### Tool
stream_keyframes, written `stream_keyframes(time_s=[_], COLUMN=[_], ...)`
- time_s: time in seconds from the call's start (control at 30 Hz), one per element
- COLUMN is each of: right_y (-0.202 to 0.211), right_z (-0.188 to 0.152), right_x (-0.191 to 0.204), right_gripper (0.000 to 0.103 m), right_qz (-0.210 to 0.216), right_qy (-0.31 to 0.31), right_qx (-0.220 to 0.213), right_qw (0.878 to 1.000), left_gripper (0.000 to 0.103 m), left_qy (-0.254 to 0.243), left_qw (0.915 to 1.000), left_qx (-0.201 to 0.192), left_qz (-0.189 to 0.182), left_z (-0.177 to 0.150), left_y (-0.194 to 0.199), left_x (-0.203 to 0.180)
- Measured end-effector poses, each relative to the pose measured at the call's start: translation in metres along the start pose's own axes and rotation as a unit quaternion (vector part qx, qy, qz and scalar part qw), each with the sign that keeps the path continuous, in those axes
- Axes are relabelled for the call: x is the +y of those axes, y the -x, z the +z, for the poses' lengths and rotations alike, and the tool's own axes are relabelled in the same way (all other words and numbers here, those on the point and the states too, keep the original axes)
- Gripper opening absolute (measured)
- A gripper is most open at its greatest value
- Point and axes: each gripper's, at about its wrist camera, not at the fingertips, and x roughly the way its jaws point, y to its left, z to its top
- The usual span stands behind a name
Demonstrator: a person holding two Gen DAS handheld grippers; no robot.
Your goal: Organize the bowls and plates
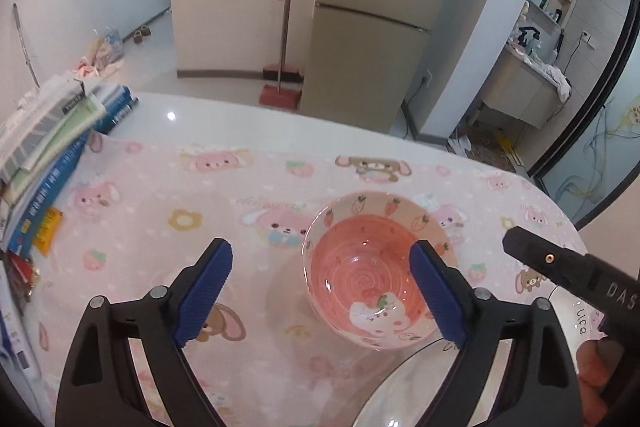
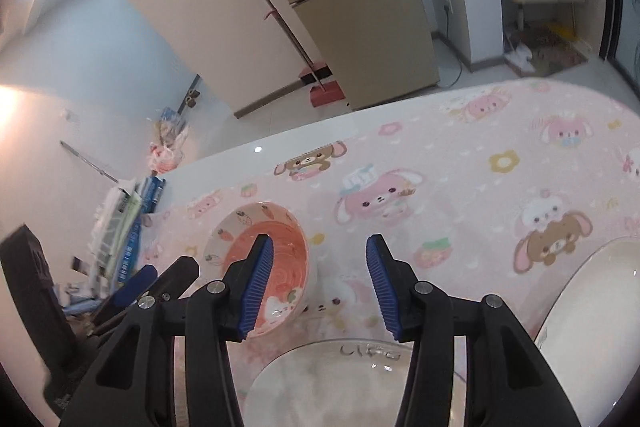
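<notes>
Glass plate (image 2: 360, 379) reads "Life"; left gripper (image 1: 320, 291) gapes wide, right gripper (image 2: 316, 287) half-open, both empty.

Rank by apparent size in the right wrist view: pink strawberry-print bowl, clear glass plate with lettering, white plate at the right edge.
1. Clear glass plate with lettering, though it is nearest the camera and partly behind the gripper.
2. White plate at the right edge, cut off by the frame, so unsure against the glass one.
3. Pink strawberry-print bowl, clearly smallest.
</notes>
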Motion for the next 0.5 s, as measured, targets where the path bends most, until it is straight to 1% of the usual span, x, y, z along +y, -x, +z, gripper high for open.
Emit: stream_keyframes(time_s=[0.03,0.07,0.13,0.2,0.27,0.37,0.43,0.5], right_y=[-0.001,-0.003,-0.011,-0.022,-0.031,-0.043,-0.050,-0.054], right_z=[-0.003,-0.004,-0.005,-0.005,-0.005,-0.008,-0.010,-0.014], right_x=[0.006,0.010,0.007,-0.001,-0.004,-0.008,-0.007,-0.003], right_gripper=[0.051,0.051,0.051,0.051,0.051,0.051,0.051,0.049], right_qz=[-0.027,-0.036,-0.035,-0.017,0.004,0.071,0.100,0.100], right_qy=[0.020,0.028,0.023,0.014,0.013,-0.015,-0.025,-0.022], right_qx=[-0.020,-0.028,-0.026,-0.022,-0.008,0.033,0.054,0.063], right_qw=[0.999,0.999,0.999,1.000,1.000,0.997,0.993,0.993], left_gripper=[0.089,0.089,0.089,0.089,0.088,0.081,0.078,0.073], left_qy=[-0.001,0.000,0.001,0.000,-0.001,-0.005,-0.007,-0.009], left_qw=[1.0000,1.0000,1.0000,0.9998,0.9996,0.9992,0.9988,0.9982], left_qx=[0.003,0.005,0.009,0.016,0.022,0.034,0.043,0.055], left_qz=[0.001,0.002,0.004,0.010,0.016,0.023,0.022,0.022], left_z=[-0.002,-0.004,-0.002,-0.003,-0.004,-0.005,-0.006,-0.008], left_y=[-0.003,-0.005,-0.011,-0.016,-0.021,-0.029,-0.034,-0.040], left_x=[0.000,0.001,0.003,0.005,0.006,0.005,0.005,0.004])
